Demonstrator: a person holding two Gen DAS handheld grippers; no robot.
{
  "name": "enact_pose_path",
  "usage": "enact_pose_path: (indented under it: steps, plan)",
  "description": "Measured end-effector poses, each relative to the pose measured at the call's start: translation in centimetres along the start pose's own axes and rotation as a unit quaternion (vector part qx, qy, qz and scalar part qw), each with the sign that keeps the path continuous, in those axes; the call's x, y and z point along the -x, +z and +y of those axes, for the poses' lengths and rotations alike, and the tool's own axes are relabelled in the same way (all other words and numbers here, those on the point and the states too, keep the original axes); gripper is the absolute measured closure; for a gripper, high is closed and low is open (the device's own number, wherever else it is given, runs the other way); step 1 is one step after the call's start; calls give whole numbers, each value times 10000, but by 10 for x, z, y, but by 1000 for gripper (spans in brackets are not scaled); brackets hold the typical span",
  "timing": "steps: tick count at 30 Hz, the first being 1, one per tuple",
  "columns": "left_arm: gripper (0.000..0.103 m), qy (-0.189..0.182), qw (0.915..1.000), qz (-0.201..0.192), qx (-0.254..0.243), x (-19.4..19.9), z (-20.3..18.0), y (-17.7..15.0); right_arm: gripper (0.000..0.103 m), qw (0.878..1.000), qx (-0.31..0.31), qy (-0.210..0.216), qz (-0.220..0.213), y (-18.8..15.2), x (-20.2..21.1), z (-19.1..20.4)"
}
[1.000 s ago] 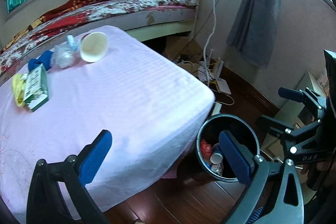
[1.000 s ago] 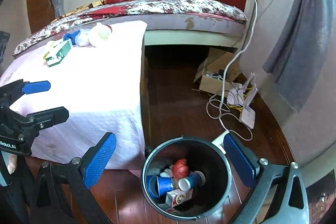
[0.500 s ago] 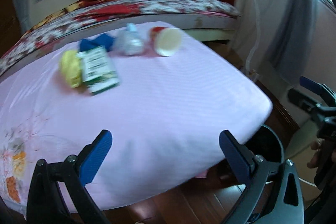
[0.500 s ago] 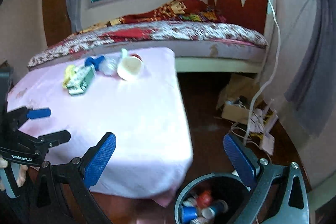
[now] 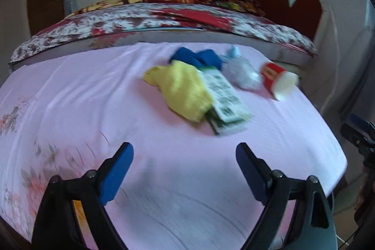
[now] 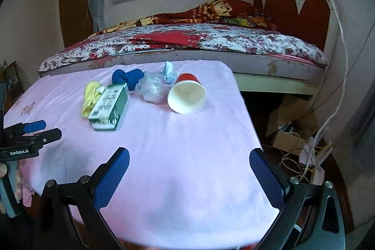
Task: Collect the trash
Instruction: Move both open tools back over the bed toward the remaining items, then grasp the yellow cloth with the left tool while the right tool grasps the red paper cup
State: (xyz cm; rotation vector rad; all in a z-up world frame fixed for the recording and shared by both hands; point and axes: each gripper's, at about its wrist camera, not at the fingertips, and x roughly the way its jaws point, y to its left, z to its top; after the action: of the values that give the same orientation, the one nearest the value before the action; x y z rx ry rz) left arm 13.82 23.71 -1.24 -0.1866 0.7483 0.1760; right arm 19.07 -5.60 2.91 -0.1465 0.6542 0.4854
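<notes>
Trash lies at the far side of a pink-covered table [image 6: 178, 151]: a red paper cup [image 6: 186, 94] on its side, a green and white carton [image 6: 109, 106], a yellow cloth [image 6: 90, 95], a blue cloth [image 6: 127, 77], a clear plastic wad [image 6: 152, 87] and a pale blue wrapper [image 6: 169, 72]. The left wrist view shows the cup [image 5: 277, 80], carton [image 5: 223, 101] and yellow cloth [image 5: 181, 88], blurred. My left gripper [image 5: 184, 171] is open and empty over the near table. My right gripper [image 6: 189, 177] is open and empty, short of the cup.
A bed [image 6: 187, 43] with a floral quilt and red headboard stands behind the table. A cardboard box [image 6: 290, 123] and tangled cables [image 6: 311, 156] lie on the wood floor to the right. The trash bin is out of view.
Both grippers swung up and left from the bin on the floor toward the table. The bin has dropped out of both views and the trash pile is nearer.
</notes>
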Motion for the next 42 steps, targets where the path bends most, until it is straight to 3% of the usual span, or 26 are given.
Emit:
enact_pose_path:
  steps: [4, 16, 26, 30, 34, 42]
  plan:
    - [17, -4, 9999, 46, 133, -26, 17, 20, 0, 9998, -81, -69, 153, 20, -36, 1]
    - [20, -20, 9995, 300, -133, -91, 16, 56, 0, 9975, 95, -115, 684, 63, -134, 3]
    - [20, -373, 9987, 302, -192, -109, 12, 78, 0, 9969, 107, -58, 776, 79, -169, -3]
    - [24, -590, 9973, 415, -95, -123, 12, 82, 1, 9968, 88, -14, 790, 79, -174, -4]
    - [35, -736, 9959, 527, -8, -133, 12, 84, 20, 9963, -38, 99, 848, 79, -176, -8]
    - [59, -920, 9945, 496, -39, -131, 9, 80, 33, 9955, -30, 210, 919, 83, -181, -6]
